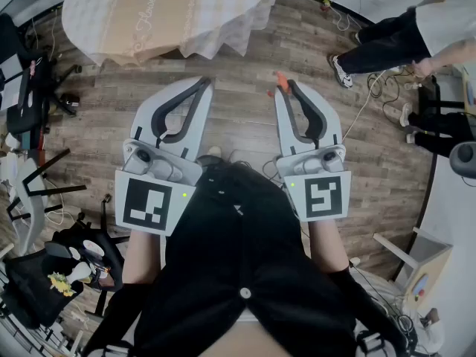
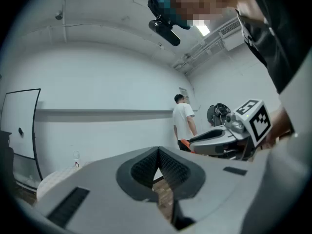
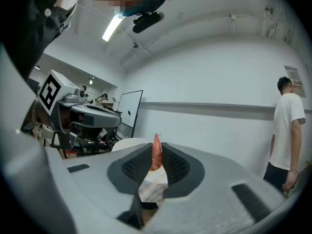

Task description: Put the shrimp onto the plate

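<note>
Nearest, the left gripper (image 1: 202,86) is held out at waist height with its jaws pressed together on nothing; its own view shows the ribbed pads (image 2: 146,167) meeting with only floor behind them. Beside it, the right gripper (image 1: 285,88) is clamped on the shrimp (image 1: 280,80), an orange sliver pinched right at the jaw tips. Both grippers hang over the wooden floor (image 1: 238,117), short of the near edge of the table (image 1: 149,21), whose checked cloth fills the far left. No plate shows in any view, so finding it comes first. Farther off a person (image 1: 387,43) stands among cables.

In the right gripper view the shrimp (image 3: 156,155) stands upright between the pads, its long axis running up and down across the jaws and its narrow end poking above their top edge. Which end is the tail I cannot tell.

The grip is slight and far forward, so the carry is best done level and slowly, with the squeeze kept steady. I would bring the tips low over the plate before easing the jaws apart; the shrimp would then lie down on its side rather than drop and bounce off.
</note>
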A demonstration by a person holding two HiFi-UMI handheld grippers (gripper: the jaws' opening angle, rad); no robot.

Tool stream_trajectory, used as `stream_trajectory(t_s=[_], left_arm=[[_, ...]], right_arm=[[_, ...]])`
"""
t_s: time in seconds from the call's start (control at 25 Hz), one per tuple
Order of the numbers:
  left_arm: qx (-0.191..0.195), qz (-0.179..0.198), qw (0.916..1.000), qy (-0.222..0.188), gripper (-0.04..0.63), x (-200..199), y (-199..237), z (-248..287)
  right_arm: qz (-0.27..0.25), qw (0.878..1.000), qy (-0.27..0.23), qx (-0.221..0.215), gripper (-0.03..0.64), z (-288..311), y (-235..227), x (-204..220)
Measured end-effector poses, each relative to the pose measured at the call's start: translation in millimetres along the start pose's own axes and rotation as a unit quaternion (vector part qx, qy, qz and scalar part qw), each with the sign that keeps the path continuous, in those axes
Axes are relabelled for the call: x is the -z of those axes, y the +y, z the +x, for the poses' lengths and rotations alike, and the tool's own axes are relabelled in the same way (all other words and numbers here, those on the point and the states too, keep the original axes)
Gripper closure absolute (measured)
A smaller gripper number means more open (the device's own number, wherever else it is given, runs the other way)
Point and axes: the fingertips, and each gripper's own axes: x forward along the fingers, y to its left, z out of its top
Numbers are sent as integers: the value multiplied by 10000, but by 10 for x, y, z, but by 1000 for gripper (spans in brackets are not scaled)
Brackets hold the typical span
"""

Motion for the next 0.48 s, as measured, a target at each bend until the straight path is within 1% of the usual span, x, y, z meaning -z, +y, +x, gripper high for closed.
stream_trajectory(t_s=[0.48], left_arm=[[-19, 5, 10000, 27, 594, 1, -36, 39]], right_arm=[[26, 10000, -29, -37, 569, -13, -33, 17]])
